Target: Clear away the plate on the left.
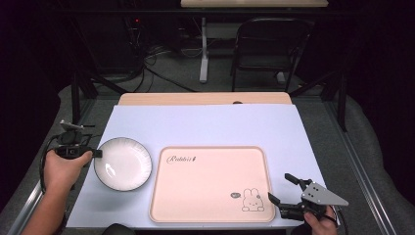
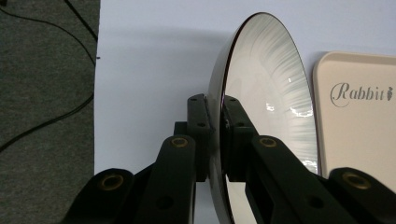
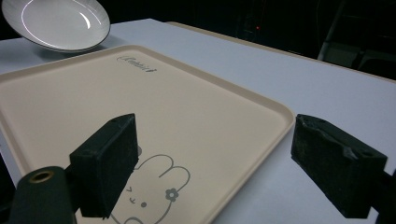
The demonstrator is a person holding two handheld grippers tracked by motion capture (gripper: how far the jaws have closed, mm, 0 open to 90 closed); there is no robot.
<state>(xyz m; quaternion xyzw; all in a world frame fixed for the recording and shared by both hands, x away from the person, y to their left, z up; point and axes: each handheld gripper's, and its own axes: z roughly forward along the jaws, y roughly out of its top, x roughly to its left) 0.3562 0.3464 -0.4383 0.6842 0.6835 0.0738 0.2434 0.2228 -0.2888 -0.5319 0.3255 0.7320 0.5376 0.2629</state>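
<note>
A white plate [image 1: 122,163] with a dark rim hangs just above the pale blue mat, left of the cream tray [image 1: 210,183]. My left gripper [image 1: 98,153] is shut on the plate's left rim; in the left gripper view the pads [image 2: 201,122] clamp the rim of the plate [image 2: 271,93], seen edge-on. The plate [image 3: 56,23] looks tilted and lifted in the right gripper view, with a shadow beneath it. My right gripper [image 1: 281,188] hovers open at the tray's [image 3: 140,107] near right corner, by the rabbit drawing [image 3: 154,189], with nothing between its pads.
The pale blue mat [image 1: 210,127] covers a wooden table. Grey carpet [image 2: 42,93] with cables lies off the table's left edge. A black folding chair [image 1: 269,44] and a table leg stand behind the table.
</note>
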